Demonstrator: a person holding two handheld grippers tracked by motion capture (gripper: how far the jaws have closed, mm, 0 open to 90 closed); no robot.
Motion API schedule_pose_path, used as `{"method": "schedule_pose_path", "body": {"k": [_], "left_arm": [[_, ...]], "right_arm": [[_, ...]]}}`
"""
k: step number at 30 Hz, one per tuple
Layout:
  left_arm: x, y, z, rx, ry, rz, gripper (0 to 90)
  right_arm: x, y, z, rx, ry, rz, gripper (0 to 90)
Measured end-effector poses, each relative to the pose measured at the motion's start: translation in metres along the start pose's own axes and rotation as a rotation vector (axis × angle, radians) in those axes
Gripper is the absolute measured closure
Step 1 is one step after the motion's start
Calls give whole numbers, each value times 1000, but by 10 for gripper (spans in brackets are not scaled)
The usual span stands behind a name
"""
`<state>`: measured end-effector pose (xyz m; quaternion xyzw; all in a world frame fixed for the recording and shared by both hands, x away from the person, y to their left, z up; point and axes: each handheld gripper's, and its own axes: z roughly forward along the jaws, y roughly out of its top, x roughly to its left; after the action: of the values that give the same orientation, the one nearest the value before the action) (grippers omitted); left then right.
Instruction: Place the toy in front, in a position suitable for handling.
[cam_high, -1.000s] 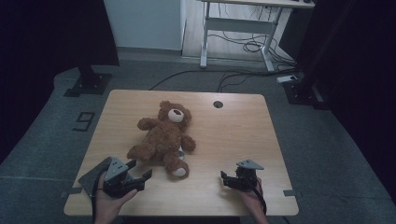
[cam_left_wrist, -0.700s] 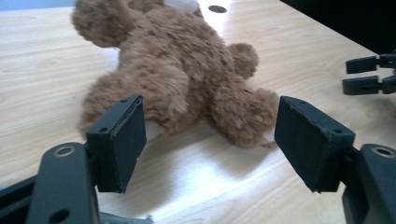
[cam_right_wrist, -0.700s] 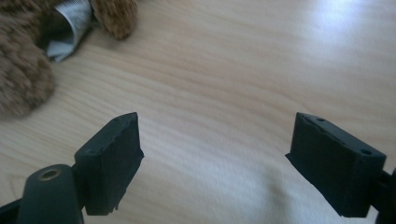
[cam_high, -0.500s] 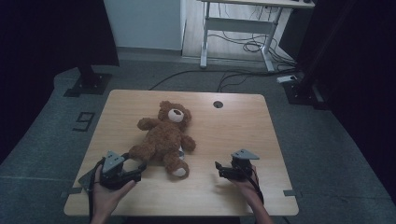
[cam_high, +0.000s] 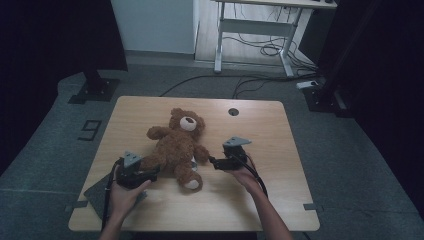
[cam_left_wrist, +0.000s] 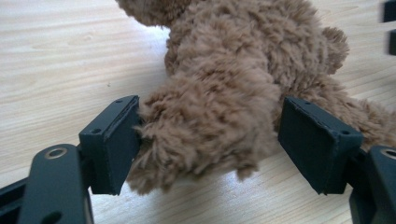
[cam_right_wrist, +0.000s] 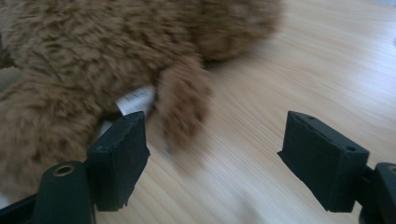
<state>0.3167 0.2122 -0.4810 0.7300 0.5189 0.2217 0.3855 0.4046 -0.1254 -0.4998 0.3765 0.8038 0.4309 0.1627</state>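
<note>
**Both claws at the teddy bear**

Teddy bear (cam_high: 177, 147) lies on its back near the middle of the wooden counter (cam_high: 260, 200), head toward the far edge, legs toward me, one foot sole facing up at the near side.

My left claw (cam_high: 152, 172) is at the bear's near-left side, low on the counter. In the left gripper view its jaws stand wide w/ one furry limb (cam_left_wrist: 205, 126) between them. Fur brushes the left pad (cam_left_wrist: 112, 144); the right pad sits just beside the fur, so no squeeze that I can see. Jaws have just been opening, limb in the gap.

My right claw (cam_high: 214, 162) is at the bear's right side, tips pointing left at the body. In the right gripper view it's blurred: jaws apart, nothing pinched; the bear's arm (cam_right_wrist: 182, 100) hangs just past the left pad, w/ a white tag (cam_right_wrist: 135, 100) beside it. These jaws have just been closing, bare wood btw. them.

Dark mat (cam_high: 97, 190) under my left hand at the near-left corner. Round hole (cam_high: 233, 111) in the counter at the far side, right of the bear's head.
</note>
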Motion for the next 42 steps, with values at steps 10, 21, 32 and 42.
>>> {"method": "schedule_pose_path", "body": {"k": [10, 21, 32, 42], "left_arm": [[2, 1, 18, 37, 29, -6, 288], [9, -3, 24, -1, 9, -17, 592], [21, 12, 17, -112, -61, -109, 897], [30, 4, 17, -11, -90, -88, 554]], "right_arm": [[13, 22, 67, 116, 74, -87, 355], [8, 19, 97, 61, 196, 25, 745], [20, 56, 51, -240, 222, 25, 769], [12, 43, 42, -159, 152, -24, 761]]}}
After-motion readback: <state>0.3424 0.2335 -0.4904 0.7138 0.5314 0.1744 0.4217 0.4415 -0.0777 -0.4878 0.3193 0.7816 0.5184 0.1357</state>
